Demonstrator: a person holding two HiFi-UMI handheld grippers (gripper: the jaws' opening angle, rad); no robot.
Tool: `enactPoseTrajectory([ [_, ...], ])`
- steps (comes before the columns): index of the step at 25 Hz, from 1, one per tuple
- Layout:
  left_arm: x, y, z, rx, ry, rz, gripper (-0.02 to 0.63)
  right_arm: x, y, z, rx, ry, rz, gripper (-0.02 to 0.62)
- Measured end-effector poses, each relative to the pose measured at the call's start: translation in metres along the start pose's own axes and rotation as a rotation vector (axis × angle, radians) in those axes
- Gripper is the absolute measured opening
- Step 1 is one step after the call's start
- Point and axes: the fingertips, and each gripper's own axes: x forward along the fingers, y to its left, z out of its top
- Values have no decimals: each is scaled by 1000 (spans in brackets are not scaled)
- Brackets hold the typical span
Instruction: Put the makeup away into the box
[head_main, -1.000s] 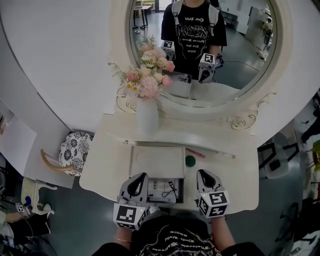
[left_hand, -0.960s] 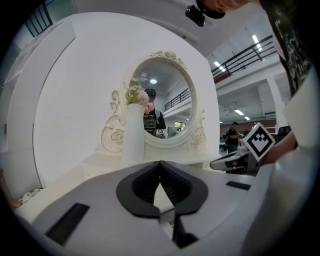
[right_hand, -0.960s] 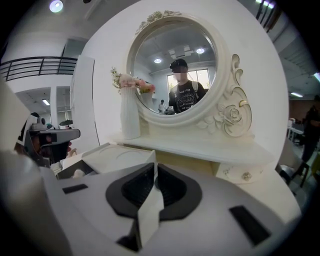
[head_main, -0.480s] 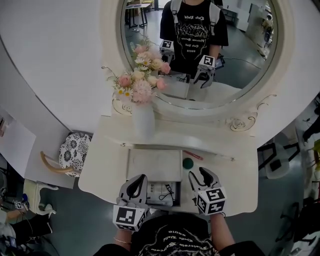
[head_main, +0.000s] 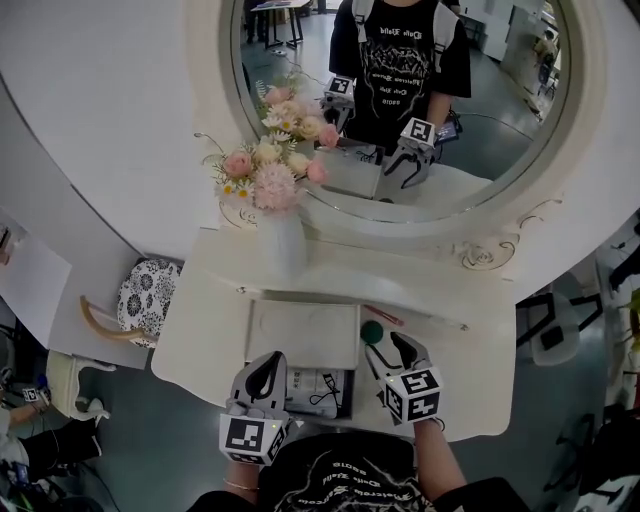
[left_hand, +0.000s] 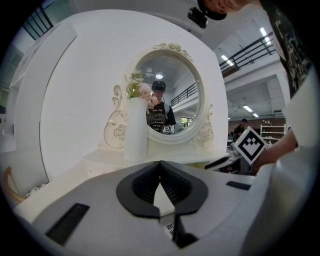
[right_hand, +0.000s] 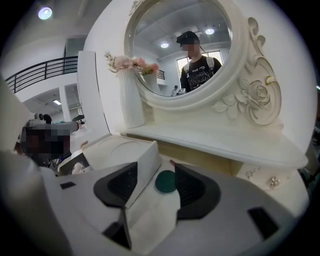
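A round dark-green makeup pot (head_main: 372, 332) lies on the white dressing table (head_main: 460, 370), just right of the white box's raised lid (head_main: 303, 333). My right gripper (head_main: 384, 345) stands open just behind the pot. Its jaws have just been opening, and they do not touch the pot. In the right gripper view the pot (right_hand: 165, 182) shows in the gap ahead of the right gripper (right_hand: 156, 166), beside the lid (right_hand: 125, 150). A red pencil (head_main: 385, 317) lies behind the pot. My left gripper (head_main: 270, 358) is shut and empty over the box's open tray (head_main: 352, 385); its tips meet at the left gripper (left_hand: 160, 164).
A white vase (head_main: 282, 245) of pink flowers stands on the raised back shelf, left of the oval mirror (head_main: 400, 100). The tray holds small items and a black cable. A patterned chair seat (head_main: 145, 300) stands to the table's left. The table's front edge is right under both grippers.
The right gripper's jaws went from shut to open, and it moved forward and down toward the green pot. The left gripper has hardly moved.
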Motion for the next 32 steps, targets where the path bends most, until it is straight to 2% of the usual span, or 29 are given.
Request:
enactPoseTrajectory([
  [15,2,2,-7,-6,41,59,15,29,-10,-12,-3,83,49,245],
  [32,-1,13,-17,-24,86,97,15,56,-18,-31,28,165,42,262],
])
